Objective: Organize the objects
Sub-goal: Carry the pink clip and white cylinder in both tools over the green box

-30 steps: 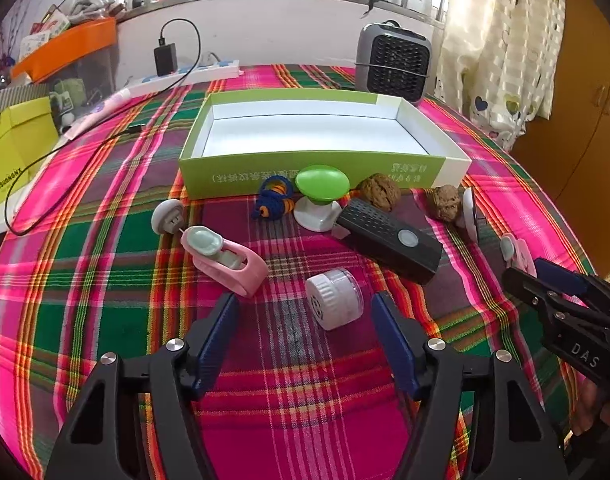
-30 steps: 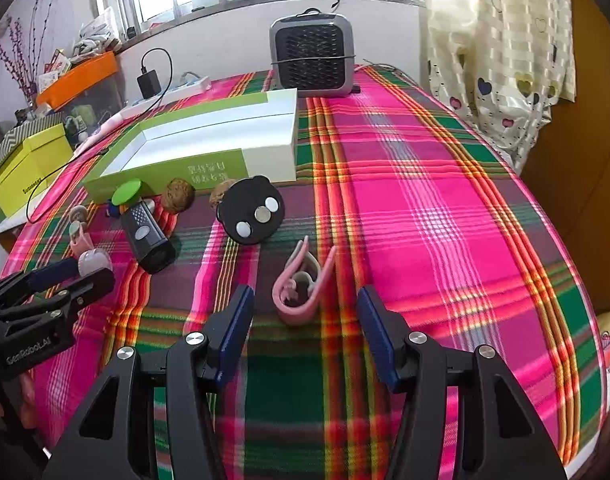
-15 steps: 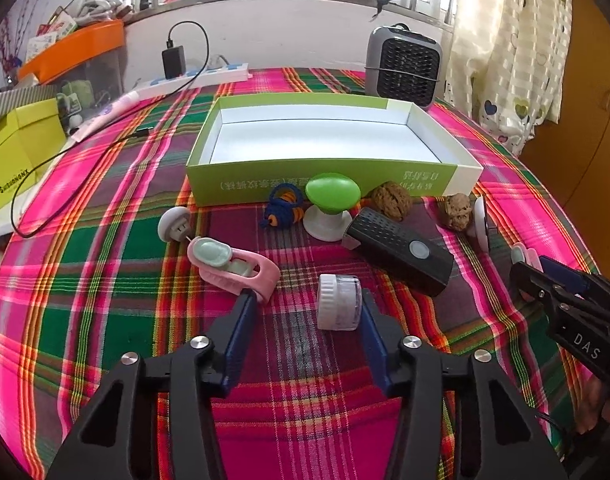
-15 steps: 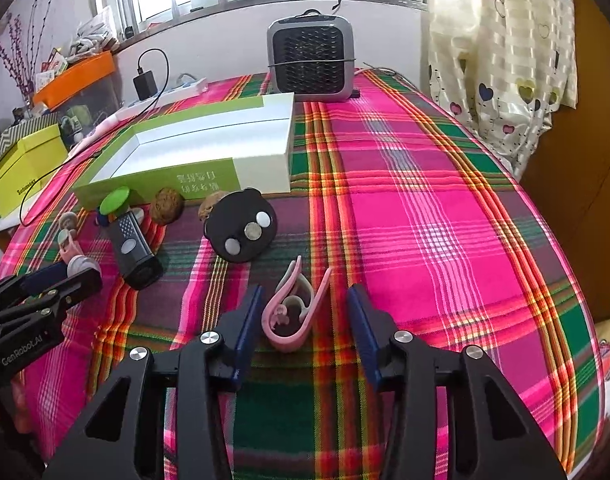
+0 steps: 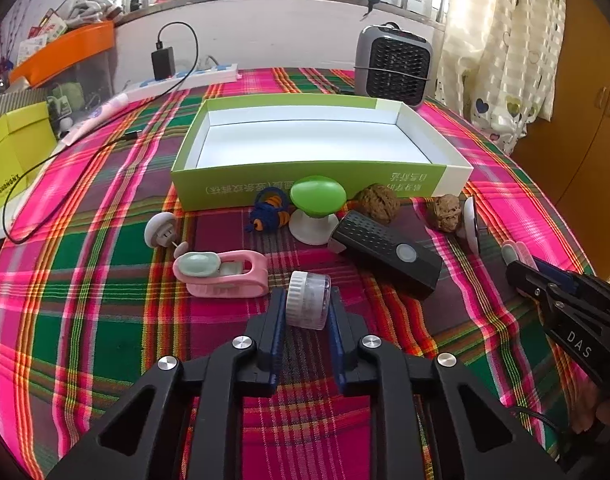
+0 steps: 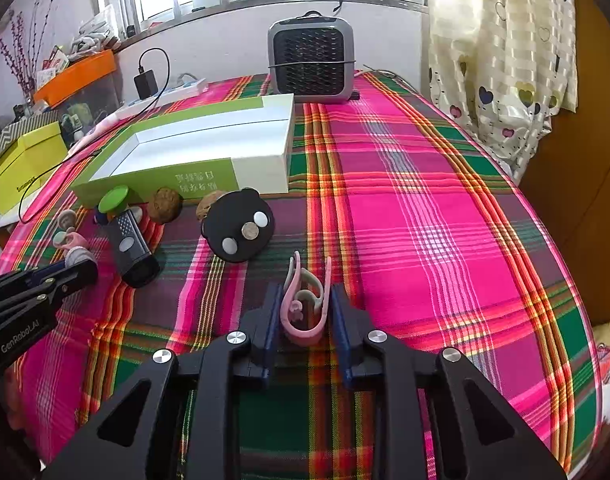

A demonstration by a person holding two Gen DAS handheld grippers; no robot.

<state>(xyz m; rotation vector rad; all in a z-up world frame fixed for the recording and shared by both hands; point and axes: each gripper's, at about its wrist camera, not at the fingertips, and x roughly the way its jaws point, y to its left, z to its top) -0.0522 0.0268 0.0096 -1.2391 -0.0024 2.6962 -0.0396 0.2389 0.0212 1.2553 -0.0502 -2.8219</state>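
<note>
My left gripper (image 5: 306,309) is shut on a small white-capped clear jar (image 5: 308,305) lying on the plaid cloth. My right gripper (image 6: 306,305) is shut on a pink clip (image 6: 305,304) resting on the cloth. An empty green-and-white box (image 5: 317,184) stands behind the jar; it also shows in the right wrist view (image 6: 193,178). In front of the box lie a pink clip with a mint pad (image 5: 221,274), a green-topped knob (image 5: 316,196), a black device (image 5: 385,254), two walnuts (image 5: 379,199) and a black disc (image 6: 239,230).
A grey heater (image 5: 393,66) stands behind the box. A power strip with charger and cable (image 5: 185,76) lies at the back left, beside a yellow box (image 5: 13,164). A curtain (image 6: 501,52) and wooden cabinet are to the right. The table edge curves away at the right.
Both grippers moved forward and closed: the left one onto the jar, the right one onto the pink clip. The jar has turned onto its side.
</note>
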